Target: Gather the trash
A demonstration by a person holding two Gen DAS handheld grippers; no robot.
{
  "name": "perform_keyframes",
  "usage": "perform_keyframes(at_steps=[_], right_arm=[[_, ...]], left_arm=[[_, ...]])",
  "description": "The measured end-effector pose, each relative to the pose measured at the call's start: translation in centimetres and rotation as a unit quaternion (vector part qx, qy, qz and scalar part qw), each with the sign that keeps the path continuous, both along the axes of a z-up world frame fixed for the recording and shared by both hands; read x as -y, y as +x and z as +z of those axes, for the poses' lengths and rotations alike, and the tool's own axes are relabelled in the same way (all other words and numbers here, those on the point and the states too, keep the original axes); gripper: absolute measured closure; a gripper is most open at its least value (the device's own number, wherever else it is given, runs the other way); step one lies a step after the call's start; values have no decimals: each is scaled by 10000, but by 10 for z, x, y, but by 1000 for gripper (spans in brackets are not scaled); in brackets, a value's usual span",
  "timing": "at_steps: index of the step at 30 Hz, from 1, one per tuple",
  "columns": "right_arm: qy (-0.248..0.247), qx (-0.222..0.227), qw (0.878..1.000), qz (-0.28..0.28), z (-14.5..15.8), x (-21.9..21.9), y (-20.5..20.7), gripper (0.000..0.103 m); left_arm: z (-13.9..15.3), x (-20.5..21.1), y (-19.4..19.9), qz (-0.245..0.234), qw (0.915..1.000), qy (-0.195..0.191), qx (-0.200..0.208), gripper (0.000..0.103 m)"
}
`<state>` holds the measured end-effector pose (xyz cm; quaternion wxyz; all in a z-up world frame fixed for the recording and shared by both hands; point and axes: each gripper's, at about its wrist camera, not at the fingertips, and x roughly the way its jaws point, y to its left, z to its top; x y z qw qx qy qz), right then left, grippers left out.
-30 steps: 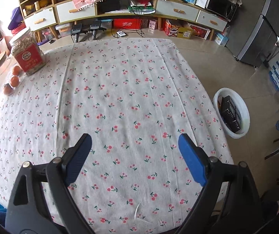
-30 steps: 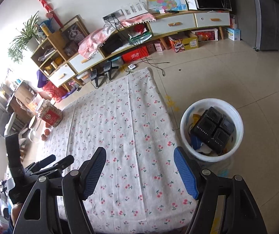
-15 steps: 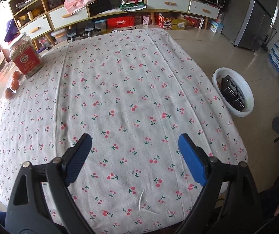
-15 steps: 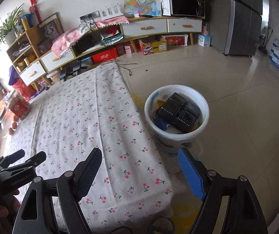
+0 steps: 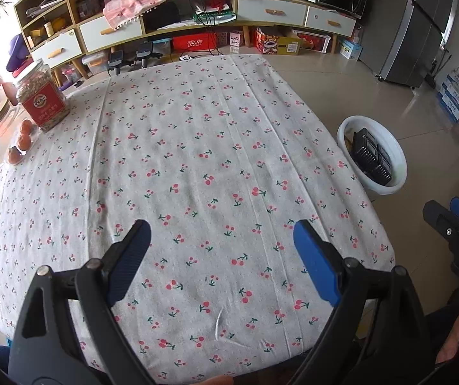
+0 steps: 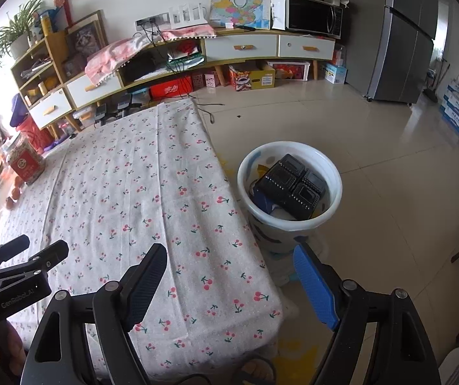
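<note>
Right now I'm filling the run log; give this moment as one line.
left claw: open, empty | right claw: open, empty | black trays: in white bin | tablecloth: no trash seen

- Daylight, bright, entering from far left; window side blown out near the glass jar (image 5: 41, 94)
- Floor tiles (image 6: 374, 147) show soft sheen
- Shadows faint
- Strong fisheye bending, dark vignette at corners
- Focus sharp at centre, softer at rims
</note>
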<state>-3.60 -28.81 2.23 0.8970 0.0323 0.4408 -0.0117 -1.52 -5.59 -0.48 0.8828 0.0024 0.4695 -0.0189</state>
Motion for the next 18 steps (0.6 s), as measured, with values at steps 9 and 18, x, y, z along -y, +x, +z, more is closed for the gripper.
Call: perform_keyframes(at_steps=[9,18], right_arm=[[-111,10,9999,11,1,-1,-2,20],[-189,23,9998,29,1,-4,-3,20]], left_arm=[[4,4,-4,-65,9999,-69,65,13],[5,5,-5,-100,9999,-111,54,13]])
